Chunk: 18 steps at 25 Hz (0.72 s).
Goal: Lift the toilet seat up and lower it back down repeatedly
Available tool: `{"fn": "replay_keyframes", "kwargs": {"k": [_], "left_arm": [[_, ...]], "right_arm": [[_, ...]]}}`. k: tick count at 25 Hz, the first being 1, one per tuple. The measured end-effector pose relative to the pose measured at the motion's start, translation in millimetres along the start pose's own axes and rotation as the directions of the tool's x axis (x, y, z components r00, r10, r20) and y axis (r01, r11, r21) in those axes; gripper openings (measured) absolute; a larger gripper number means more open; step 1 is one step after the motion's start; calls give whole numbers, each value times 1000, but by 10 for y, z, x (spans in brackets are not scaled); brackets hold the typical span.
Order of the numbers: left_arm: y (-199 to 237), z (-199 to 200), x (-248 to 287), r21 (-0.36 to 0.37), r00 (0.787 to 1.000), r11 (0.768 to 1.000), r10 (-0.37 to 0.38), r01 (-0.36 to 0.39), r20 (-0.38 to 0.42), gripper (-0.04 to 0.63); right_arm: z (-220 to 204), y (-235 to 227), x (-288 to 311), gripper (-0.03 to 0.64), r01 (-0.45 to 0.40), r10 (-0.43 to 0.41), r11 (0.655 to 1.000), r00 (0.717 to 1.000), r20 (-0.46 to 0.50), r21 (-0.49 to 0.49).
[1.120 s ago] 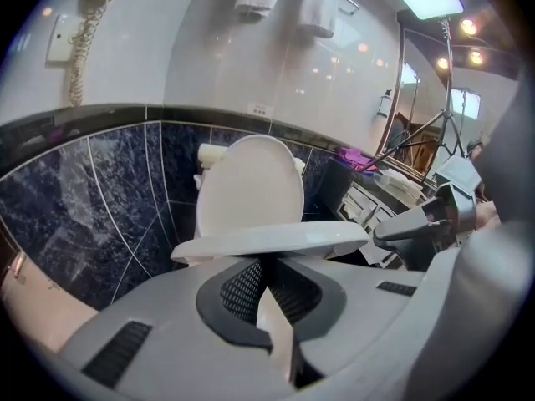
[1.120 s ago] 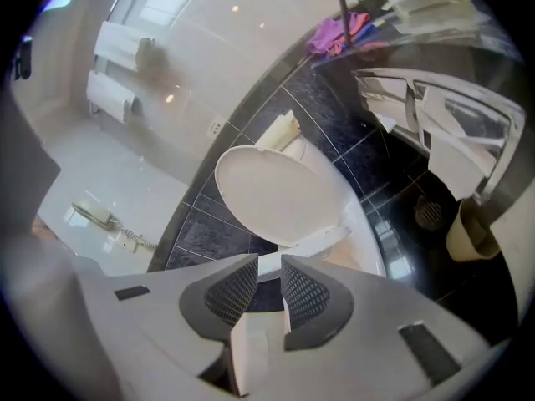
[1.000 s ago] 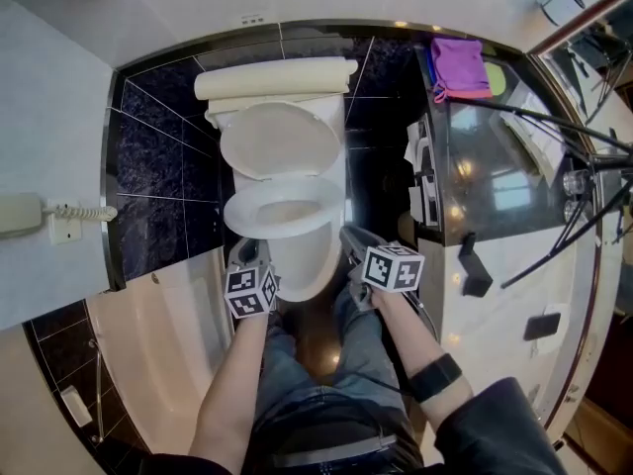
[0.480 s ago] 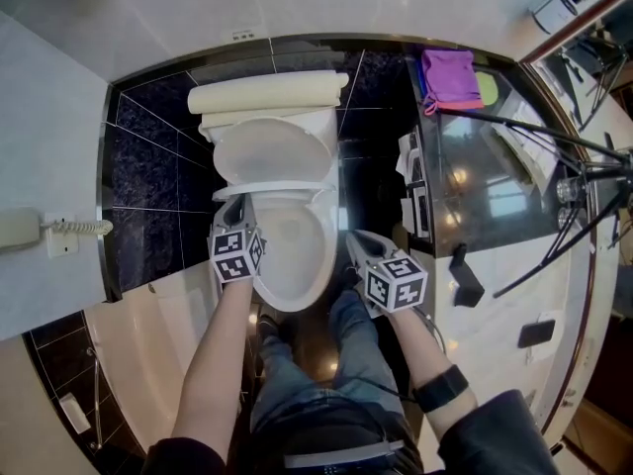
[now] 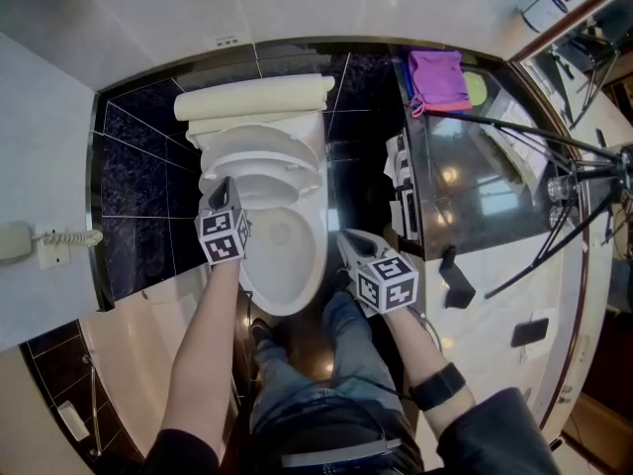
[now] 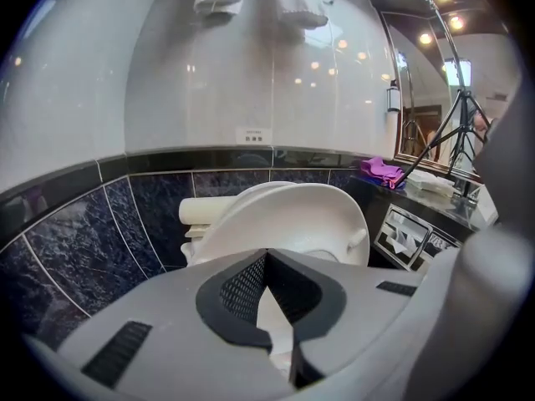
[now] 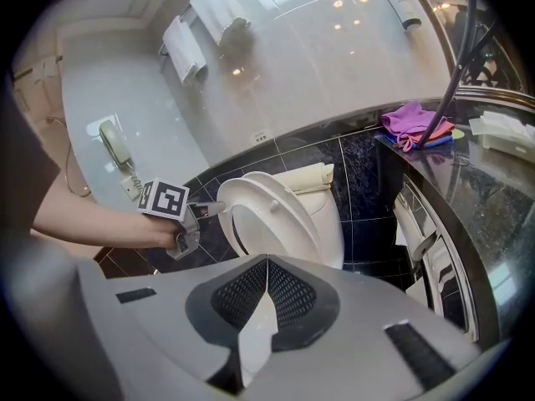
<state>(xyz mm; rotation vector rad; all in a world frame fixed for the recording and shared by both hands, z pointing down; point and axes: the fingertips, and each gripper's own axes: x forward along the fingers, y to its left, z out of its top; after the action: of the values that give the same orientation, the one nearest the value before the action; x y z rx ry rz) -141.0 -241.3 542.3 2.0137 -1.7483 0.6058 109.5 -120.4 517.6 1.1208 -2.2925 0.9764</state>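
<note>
Dark blue marble-tile wall band (image 5: 148, 166) runs behind the fixture, w/ a glossy white wall panel above it. Black glossy stone counter (image 5: 475, 196) stands at the R of the head view. Thin black tripod legs (image 5: 534, 117) cross above it. White ceramic toilet bowl (image 5: 287, 255) sits btwn the wall band and the person's jeans-clad legs (image 5: 326, 364). Cream cistern top (image 5: 255, 97) lies against the wall behind the bowl.

White oval plastic toilet seat (image 7: 276, 211) is raised and steeply tilted, close in front of the upright white lid. Bowl rim is exposed below.

Left hand-held gripper (image 5: 225, 188): positioned at the seat's L edge. Its tip touches the seat rim, per the right gripper view. Jaws pressed together, nothing btwn the pads; the seat lies just beyond them.

Right hand-held gripper (image 5: 348, 237): positioned beside the bowl's R front, apart from seat and bowl. Jaws pressed together, empty.

Purple folded cloth (image 5: 438, 75) lies at the counter's far end, near the wall. Beige wall telephone w/ coiled cord (image 5: 20, 240) hangs on the white wall, L of the toilet.
</note>
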Motion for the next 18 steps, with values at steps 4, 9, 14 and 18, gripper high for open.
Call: {"fn": "replay_keyframes", "kwargs": {"k": [4, 9, 14, 18], "left_arm": [[-44, 20, -156, 7, 1000, 1000, -14, 14, 15, 0], [-92, -5, -465, 29, 999, 999, -32, 31, 14, 0], [-155, 43, -918, 80, 998, 995, -59, 57, 20, 0], [-207, 158, -1347, 101, 995, 991, -93, 88, 44, 0]], "right_arm": [[59, 11, -17, 17, 0, 0, 1000, 1000, 7, -8], [133, 100, -8, 17, 0, 1, 1000, 1000, 20, -29], [205, 238, -91, 17, 20, -18, 996, 1000, 24, -88], [284, 362, -240, 17, 49, -44, 990, 998, 42, -130]]}}
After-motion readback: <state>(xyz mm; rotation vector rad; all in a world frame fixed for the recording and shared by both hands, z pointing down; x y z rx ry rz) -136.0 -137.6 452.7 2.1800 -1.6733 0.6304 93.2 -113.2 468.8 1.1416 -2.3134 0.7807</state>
